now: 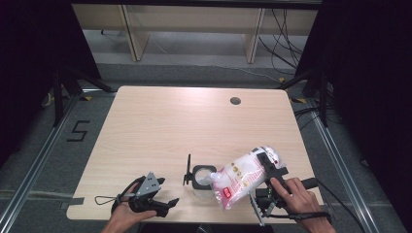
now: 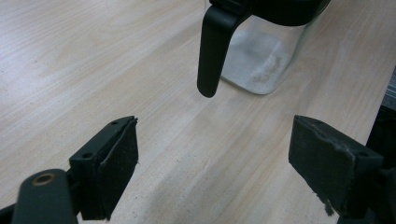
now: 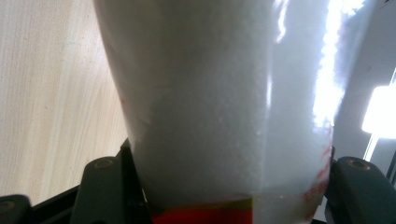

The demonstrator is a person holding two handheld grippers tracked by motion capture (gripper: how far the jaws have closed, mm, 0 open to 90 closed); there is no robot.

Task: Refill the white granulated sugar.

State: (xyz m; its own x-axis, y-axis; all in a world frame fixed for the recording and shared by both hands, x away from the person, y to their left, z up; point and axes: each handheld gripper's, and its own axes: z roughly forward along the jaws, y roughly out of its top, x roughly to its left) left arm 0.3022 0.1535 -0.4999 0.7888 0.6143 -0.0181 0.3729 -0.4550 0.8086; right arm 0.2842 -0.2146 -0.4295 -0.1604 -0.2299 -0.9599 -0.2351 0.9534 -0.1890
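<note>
Across the middle of the high view, a pale wooden table (image 1: 160, 131) carries the work along its lower edge, near the person's side. At lower right, the right gripper (image 1: 265, 171) has its jaws clamped partway on a clear plastic bag (image 1: 241, 178) with red and yellow print, filled with a fine white powder or grain; the bag is tipped down to the left so that its mouth meets the rim of a small clear jar (image 1: 202, 180) with a black collar and a black flip lid (image 1: 187, 170) standing open. In the right gripper view the bag (image 3: 210, 107) rises between the jaws, its white contents packed against the film. The bag looks soft, heavy for its size and slippery, liable to sag and shift as it empties; a hold across its lower body, as now, seems the surest. In the left gripper view the jar (image 2: 261, 60) is clear-walled, with a thin dusting of white low inside; whether more has gone in cannot be told. It looks light and easily tipped. At lower left, the left gripper (image 1: 165, 206) rests on the table with jaws spread wide, holding nothing, pointed toward the jar but apart from it.
</note>
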